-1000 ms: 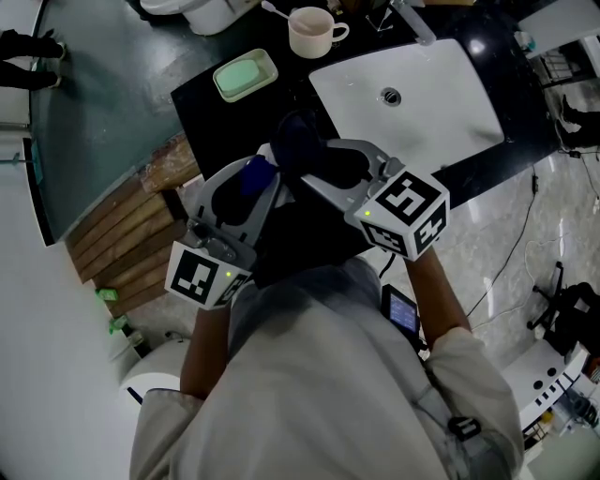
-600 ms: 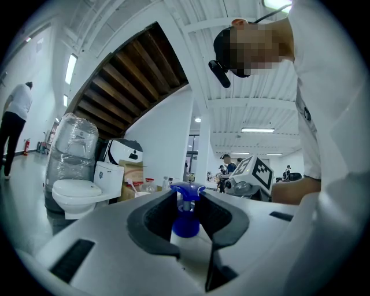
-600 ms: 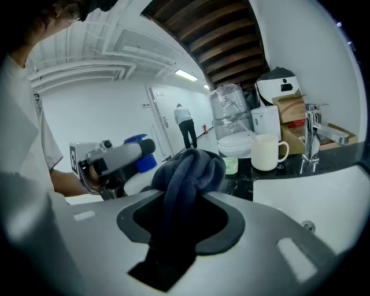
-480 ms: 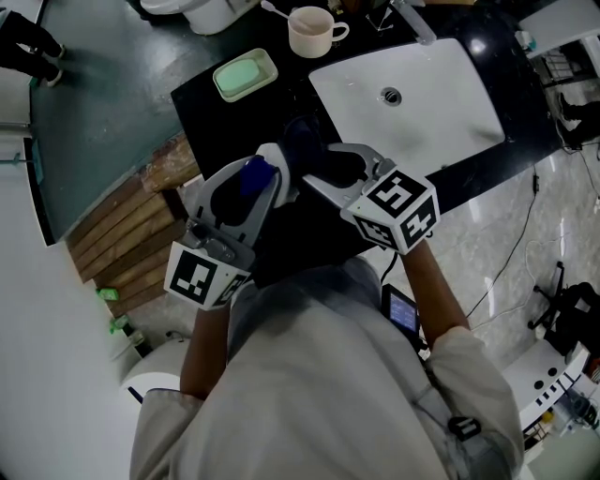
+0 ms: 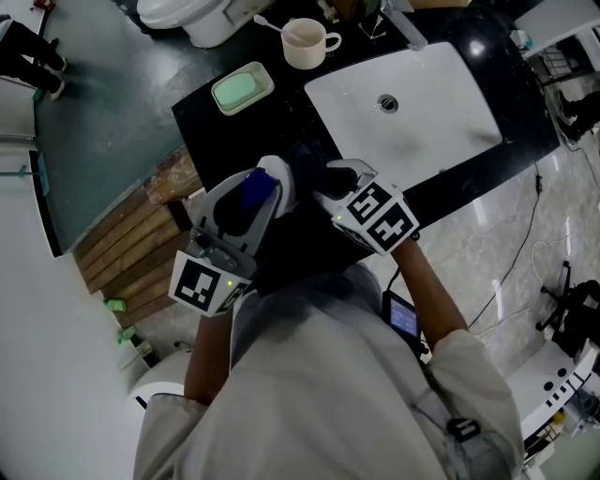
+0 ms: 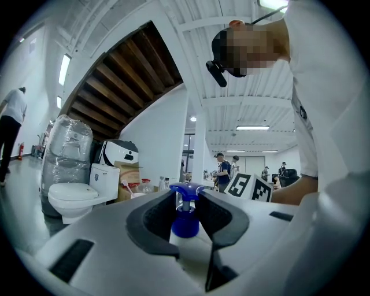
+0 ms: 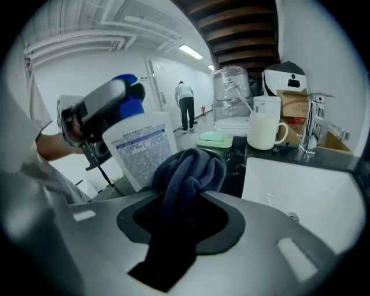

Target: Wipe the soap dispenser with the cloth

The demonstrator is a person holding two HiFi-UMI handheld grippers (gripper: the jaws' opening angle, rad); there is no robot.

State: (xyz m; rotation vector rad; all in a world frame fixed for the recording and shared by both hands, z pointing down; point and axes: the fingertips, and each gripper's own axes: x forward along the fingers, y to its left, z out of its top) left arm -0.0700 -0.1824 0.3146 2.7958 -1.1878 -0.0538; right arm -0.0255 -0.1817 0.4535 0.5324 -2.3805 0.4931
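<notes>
The soap dispenser (image 6: 185,215), a white bottle with a blue pump top, sits between the jaws of my left gripper (image 6: 186,218), which is shut on it and holds it level above the counter's front edge. In the head view its blue pump (image 5: 251,190) shows inside the left gripper (image 5: 265,184). My right gripper (image 7: 184,211) is shut on a bunched dark blue cloth (image 7: 189,170). The cloth lies up against the lower side of the labelled bottle (image 7: 143,151). In the head view, the cloth (image 5: 309,161) sits just right of the bottle, ahead of the right gripper (image 5: 328,178).
A black counter (image 5: 202,117) carries a white sink basin (image 5: 412,103), a cream mug (image 5: 305,42) and a green soap dish (image 5: 242,87). A tap (image 5: 405,23) stands behind the basin. Wooden slats (image 5: 131,244) lie at the left, a toilet (image 5: 183,14) beyond.
The right gripper has sunk and tilted down with the cloth, closing in on the bottle's side. The left gripper and dispenser have stayed put.
</notes>
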